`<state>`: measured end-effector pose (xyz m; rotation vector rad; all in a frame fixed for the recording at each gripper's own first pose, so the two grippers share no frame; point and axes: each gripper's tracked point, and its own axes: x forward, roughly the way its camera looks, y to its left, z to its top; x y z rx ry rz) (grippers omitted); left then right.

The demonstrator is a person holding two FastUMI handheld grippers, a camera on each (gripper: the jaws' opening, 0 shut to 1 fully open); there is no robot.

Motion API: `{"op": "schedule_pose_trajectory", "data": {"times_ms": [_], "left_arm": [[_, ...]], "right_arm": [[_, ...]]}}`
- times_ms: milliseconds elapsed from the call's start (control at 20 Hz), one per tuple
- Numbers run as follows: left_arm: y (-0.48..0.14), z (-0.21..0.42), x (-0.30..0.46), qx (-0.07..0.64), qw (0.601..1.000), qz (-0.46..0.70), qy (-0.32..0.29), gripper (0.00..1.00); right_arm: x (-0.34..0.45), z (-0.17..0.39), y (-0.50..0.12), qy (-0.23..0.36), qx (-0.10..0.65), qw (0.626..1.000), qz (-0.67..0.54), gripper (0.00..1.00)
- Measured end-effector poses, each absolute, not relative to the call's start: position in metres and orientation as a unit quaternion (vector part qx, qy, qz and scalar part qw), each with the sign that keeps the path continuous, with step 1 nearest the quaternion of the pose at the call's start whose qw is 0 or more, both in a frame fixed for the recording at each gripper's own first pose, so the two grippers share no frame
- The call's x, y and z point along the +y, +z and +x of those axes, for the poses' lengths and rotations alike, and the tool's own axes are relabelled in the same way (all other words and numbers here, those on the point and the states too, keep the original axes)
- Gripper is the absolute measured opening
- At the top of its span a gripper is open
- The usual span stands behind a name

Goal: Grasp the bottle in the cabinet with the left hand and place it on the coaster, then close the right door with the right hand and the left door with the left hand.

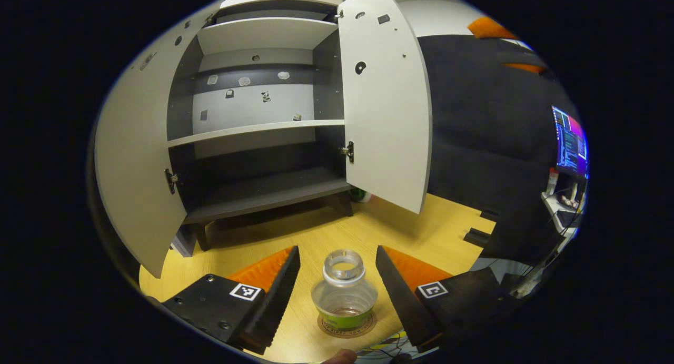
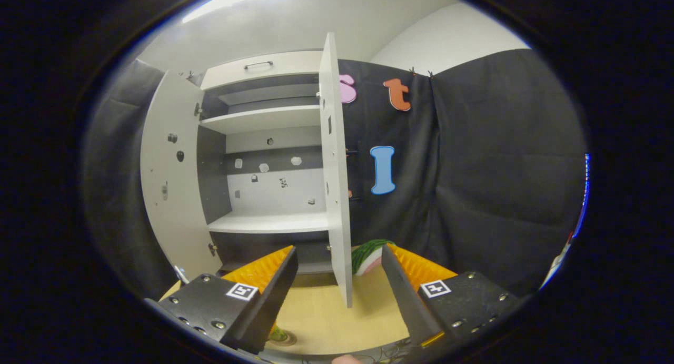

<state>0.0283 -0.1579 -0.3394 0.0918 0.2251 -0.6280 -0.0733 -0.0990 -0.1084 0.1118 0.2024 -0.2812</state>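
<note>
Both jaws spread; bottle stands on coaster. Right gripper: push right door flat at its near edge.

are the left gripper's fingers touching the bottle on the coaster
Apart. The left gripper view shows bare table on both sides of the bottle, between it and the open fingers. The bottle stands upright on the coaster.
</note>
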Motion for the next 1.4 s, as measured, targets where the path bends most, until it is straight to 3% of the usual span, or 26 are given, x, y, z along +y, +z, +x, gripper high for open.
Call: {"op": "schedule_pose_trajectory", "data": {"times_ms": [250,650,1400], "left_arm": [[-0.274,0.040,-0.153,0.091,0.947,0.028,-0.307,0.92],[-0.146,0.053,-0.120,0.022,0.972,0.025,-0.231,0.92],[-0.033,-0.007,-0.043,0.014,0.990,-0.030,-0.137,0.95]], "right_arm": [[-0.101,-0.066,-0.101,-0.131,0.072,0.987,0.066,0.96],[-0.170,-0.040,-0.089,-0.120,0.066,0.990,0.043,0.94],[-0.307,0.015,-0.118,-0.141,0.094,0.985,-0.011,0.96]]}}
